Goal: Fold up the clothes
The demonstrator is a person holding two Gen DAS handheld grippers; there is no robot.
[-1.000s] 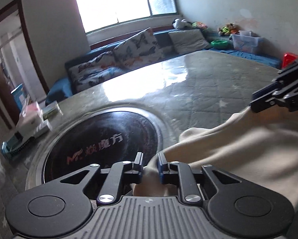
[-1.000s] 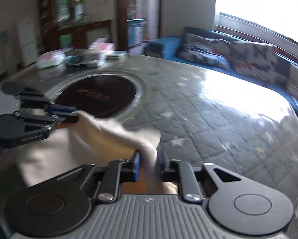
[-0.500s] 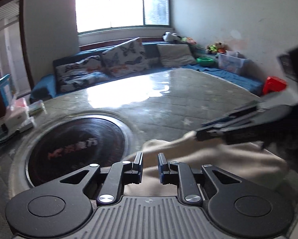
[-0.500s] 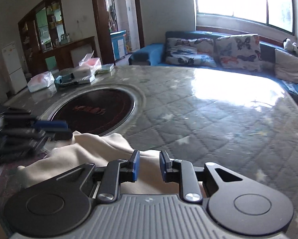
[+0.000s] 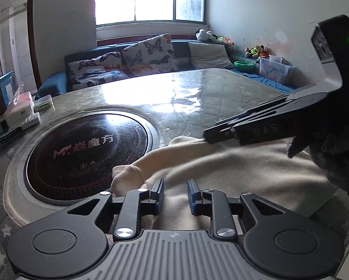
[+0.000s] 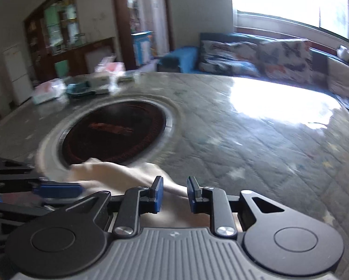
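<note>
Cream garment [image 5: 232,177] lies beside round black hob [image 5: 85,149], overlapping its rim. My left gripper [image 5: 175,194] and right gripper [image 6: 172,193] above cloth, fingers apart, gripping nothing.

Right wrist view is motion-blurred (boxes [image 6: 99,79] unreadable); cream garment [image 5: 244,175] runs hidden beneath the tongs.

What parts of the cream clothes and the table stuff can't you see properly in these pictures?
- Cream garment: left wrist view, its near edge is hidden behind the left gripper, its right side behind a grey sleeve. What kind of clothing it is cannot be told.
- Boxes on the table: right wrist view, blurred by motion.
- Right gripper in the left wrist view: seen side-on, gap hidden.
</note>
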